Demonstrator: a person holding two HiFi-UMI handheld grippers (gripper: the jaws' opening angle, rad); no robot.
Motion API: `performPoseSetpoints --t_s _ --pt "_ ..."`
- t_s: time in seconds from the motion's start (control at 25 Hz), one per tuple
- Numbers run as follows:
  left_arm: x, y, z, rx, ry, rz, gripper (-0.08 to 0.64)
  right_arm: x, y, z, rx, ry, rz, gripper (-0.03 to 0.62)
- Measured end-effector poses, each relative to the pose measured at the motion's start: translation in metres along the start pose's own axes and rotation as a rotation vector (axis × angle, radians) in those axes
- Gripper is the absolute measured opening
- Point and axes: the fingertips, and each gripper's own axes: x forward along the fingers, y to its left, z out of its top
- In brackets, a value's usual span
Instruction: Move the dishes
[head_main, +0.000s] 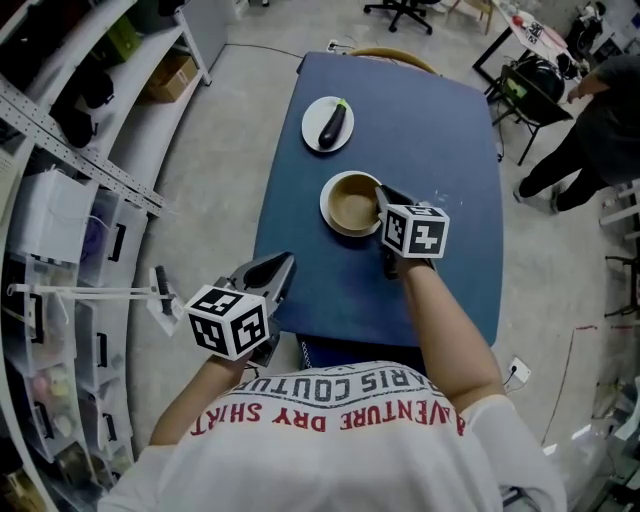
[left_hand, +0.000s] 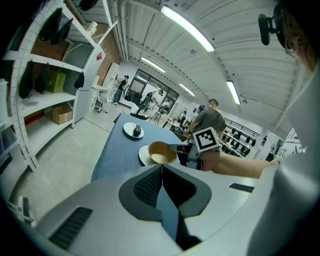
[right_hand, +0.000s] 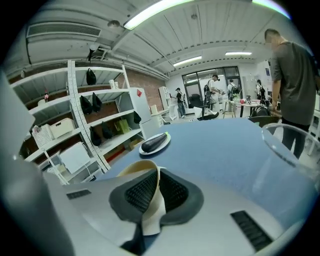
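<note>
A tan bowl (head_main: 352, 205) rests on a white plate (head_main: 330, 215) in the middle of the blue table (head_main: 440, 150). My right gripper (head_main: 384, 197) is shut on the bowl's right rim; in the right gripper view the cream rim (right_hand: 150, 200) is pinched between the pads. Farther off, a second white plate (head_main: 313, 135) carries a dark eggplant (head_main: 332, 124), seen also in the right gripper view as the eggplant (right_hand: 156, 141). My left gripper (head_main: 281, 266) hovers at the table's near left corner, shut on nothing, its pads (left_hand: 150, 187) meeting. From there the bowl (left_hand: 161, 152) shows ahead.
Metal shelving (head_main: 70, 150) with boxes and bags lines the left side. A person (head_main: 590, 120) stands at the right beside a dark chair (head_main: 535, 85). A chair back (head_main: 395, 55) sits at the table's far end. A clear curved rim (right_hand: 287, 142) shows at my right gripper's right.
</note>
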Motion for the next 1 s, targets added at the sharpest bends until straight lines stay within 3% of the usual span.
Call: performPoseSetpoints --t_s 0.48,1.0 --pt "-0.013 -0.018 0.002 0.011 -0.037 -0.036 0.029 -0.060 0.019 0.018 0.026 -0.076 0.059 0.032" --pt "-0.024 -0.025 -0.019 0.000 -0.034 -0.059 0.029 -0.106 0.050 -0.039 0.080 -0.029 0.142 0.032"
